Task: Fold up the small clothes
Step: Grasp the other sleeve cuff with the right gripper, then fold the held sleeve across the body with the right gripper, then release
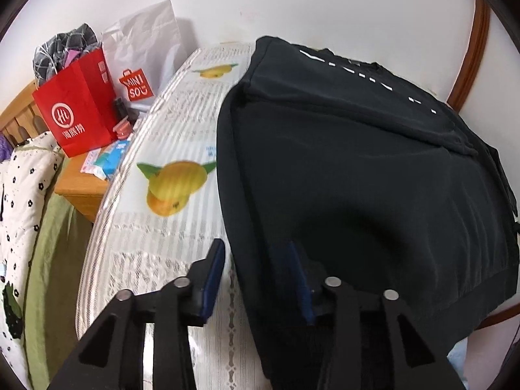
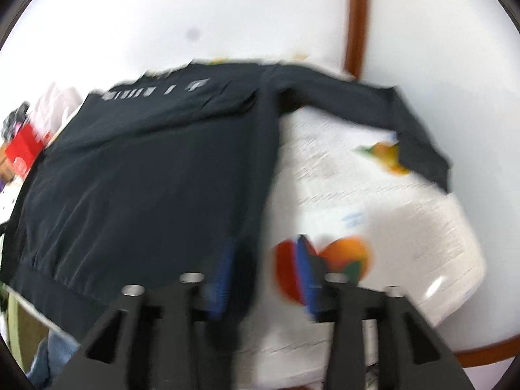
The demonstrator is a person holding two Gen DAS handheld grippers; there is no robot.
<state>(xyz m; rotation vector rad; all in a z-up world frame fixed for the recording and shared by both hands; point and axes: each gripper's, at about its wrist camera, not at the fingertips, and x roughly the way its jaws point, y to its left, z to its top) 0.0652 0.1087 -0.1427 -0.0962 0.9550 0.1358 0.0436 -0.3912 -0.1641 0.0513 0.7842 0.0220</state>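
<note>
Black fabric fills both views: your sweatshirt (image 1: 357, 162) lies flat on the fruit-print cloth (image 1: 169, 227) that covers the worktop, body square, white lettering near the collar end, and one sleeve (image 2: 373, 107) stretched out sideways at the far right of the right wrist view. Your left gripper (image 1: 256, 279) hangs over the near left edge of the garment with its fingers parted, nothing pinched between them, one finger over the cloth and the other over the dark hem area. Your right gripper (image 2: 263, 276) straddles the opposite side edge, fingers also released and empty, though that view is smeared with motion, so whether a fingertip brushes the fabric you can't tell. By my read, the sleeves are not yet folded in, so you're early in the fold. Watch out now: close on that edge too low and you may catch the printed cloth along with the sweatshirt, dragging the whole cover and skewing the garment. Grab only the top layer and the body will peel apart instead of folding clean. That outstretched sleeve could trail and bunch under the fold. Left of you, the red paper bag (image 1: 78, 113) sits close enough to knock with a wide swing.
</note>
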